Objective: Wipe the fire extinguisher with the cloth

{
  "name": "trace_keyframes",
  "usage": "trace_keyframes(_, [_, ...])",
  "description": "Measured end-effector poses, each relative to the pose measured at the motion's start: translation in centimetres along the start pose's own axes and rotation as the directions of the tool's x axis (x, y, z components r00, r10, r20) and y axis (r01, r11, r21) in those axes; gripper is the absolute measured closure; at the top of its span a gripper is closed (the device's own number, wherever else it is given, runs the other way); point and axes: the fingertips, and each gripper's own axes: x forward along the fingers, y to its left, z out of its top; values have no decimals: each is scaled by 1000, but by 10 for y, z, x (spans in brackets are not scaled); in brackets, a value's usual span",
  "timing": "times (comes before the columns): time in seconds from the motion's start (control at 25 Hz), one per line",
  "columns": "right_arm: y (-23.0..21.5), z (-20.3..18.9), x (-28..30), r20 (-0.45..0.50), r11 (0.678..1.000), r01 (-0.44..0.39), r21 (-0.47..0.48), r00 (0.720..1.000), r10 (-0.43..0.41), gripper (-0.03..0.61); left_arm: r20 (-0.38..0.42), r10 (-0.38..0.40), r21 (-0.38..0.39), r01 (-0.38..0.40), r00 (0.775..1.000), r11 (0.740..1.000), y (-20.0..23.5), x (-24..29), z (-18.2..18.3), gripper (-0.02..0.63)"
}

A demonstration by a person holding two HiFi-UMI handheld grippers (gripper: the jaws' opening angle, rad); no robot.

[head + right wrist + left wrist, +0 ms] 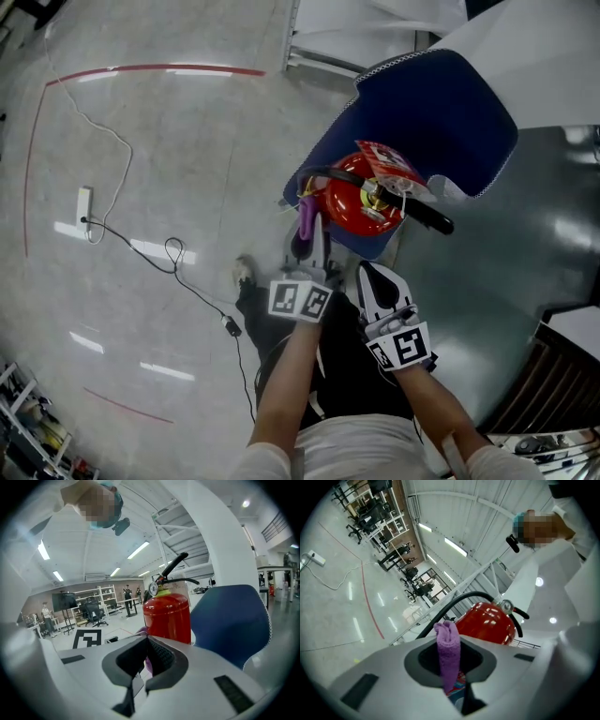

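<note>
Left claw (449, 667) on fuzzy purple cloth (447, 641) by glossy extinguisher (487, 623)

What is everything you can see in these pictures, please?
fire extinguisher: one, red with a black hose, right by the chair
chair: one, dark blue, behind the extinguisher
cloth: one, purple, clamped in the left gripper next to the extinguisher
cable: one, black, trailing across the floor
power strip: one, white, on the floor at the left
tape line: one, red, on the floor at the top left
left gripper: one, white and black, shut on the cloth
right gripper: one, white and black, jaws together, pointing at the extinguisher
forearms: two, bare, low in the head view
</note>
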Motion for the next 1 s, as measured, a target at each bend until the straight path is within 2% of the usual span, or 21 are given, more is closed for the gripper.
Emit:
trace_keyframes(0.24, [-2, 27, -22, -2, 999, 33, 10, 999, -33, 565, -14, -6, -5, 6, 1000, 1000, -38, -6, 21, 558])
trace_keyframes(0.52, [-3, 47, -42, 5, 998, 48, 30, 999, -49, 565, -75, -31, 65, 36, 997, 997, -71, -16, 40, 558])
trace_keyframes(0.76, [-2, 79, -49, 49, 997, 68, 39, 996, -70, 565, -157, -93, 215, 126, 983, 968, -105, -16, 65, 558])
trace_keyframes(1.0, [1, 117, -62, 72, 994, 101, 45, 992, -104, 565, -204, -89, 316, 152, 975, 936, -147, -25, 101, 558])
